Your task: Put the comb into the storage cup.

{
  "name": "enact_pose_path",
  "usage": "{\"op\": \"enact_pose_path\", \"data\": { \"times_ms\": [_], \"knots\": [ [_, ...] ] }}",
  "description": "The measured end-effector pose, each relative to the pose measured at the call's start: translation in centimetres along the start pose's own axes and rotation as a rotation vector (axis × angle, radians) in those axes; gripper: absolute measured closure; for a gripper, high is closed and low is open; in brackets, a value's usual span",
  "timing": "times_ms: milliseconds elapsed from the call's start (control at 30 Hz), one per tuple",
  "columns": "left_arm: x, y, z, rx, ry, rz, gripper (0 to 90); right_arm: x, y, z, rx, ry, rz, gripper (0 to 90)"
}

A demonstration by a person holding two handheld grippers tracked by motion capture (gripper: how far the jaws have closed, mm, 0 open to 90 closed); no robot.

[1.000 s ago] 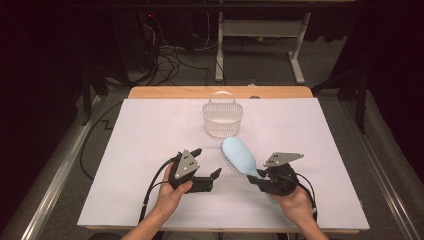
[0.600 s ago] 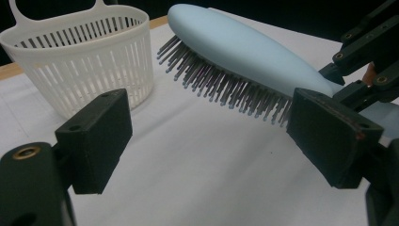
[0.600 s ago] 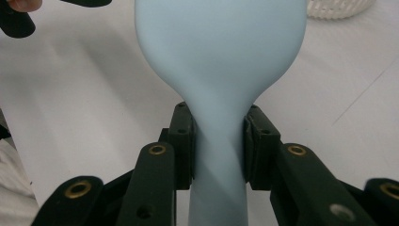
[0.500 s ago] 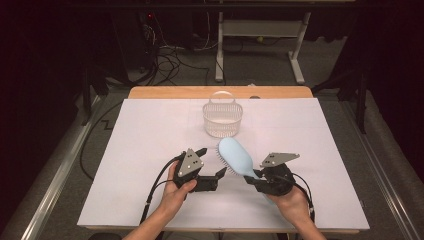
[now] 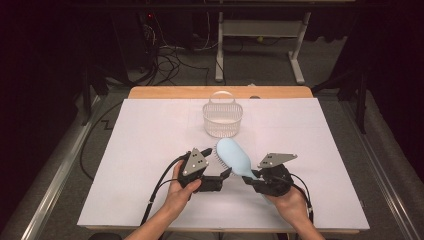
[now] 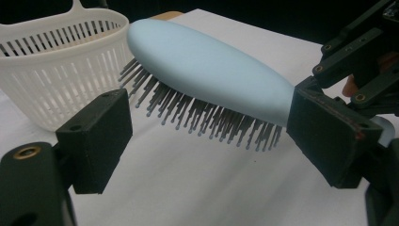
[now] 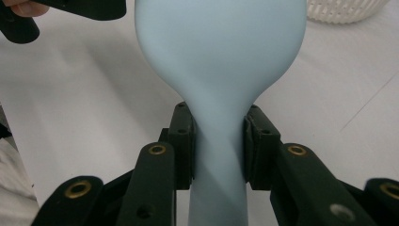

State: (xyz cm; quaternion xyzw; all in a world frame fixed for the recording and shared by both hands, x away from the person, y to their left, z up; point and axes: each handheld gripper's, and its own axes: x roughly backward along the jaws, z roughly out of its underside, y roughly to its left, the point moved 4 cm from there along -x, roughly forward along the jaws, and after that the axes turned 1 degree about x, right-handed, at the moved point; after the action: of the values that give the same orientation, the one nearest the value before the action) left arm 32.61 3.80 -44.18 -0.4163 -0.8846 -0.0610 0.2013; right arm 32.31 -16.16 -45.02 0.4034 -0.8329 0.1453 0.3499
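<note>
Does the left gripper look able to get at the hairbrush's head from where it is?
Probably yes: the left gripper is open beside the hairbrush, nothing between them; the right gripper grips only its handle.

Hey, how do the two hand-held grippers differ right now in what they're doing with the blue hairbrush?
The right hand-held gripper is shut on the hairbrush at the narrow handle; the left hand-held gripper stands open with nothing clamped. The right one holds the brush up off the table, bristles down, while the left one's jaws sit apart beside the bristles, short of touching them. Both are black, hand-held, and meet near the white basket.
</note>
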Motion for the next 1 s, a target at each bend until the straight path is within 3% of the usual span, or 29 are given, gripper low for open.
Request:
{"op": "enact_pose_path", "data": {
  "times_ms": [167, 400, 1000],
  "knots": [
    [-0.23, -0.2, -0.13, -0.01, 0.005, -0.01, 15.6, -0.03, 0.06, -0.08, 0.007, -0.004, 0.004, 70.0],
    [-0.4, -0.21, -0.28, 0.038, 0.018, 0.024, 17.3, 0.04, 0.0, -0.05, 0.008, -0.009, 0.013, 70.0],
    [-0.87, -0.29, -0.65, 0.063, 0.024, 0.021, 16.9, 0.22, -0.19, -0.1, -0.001, -0.036, 0.041, 69.9]
  ]
}}
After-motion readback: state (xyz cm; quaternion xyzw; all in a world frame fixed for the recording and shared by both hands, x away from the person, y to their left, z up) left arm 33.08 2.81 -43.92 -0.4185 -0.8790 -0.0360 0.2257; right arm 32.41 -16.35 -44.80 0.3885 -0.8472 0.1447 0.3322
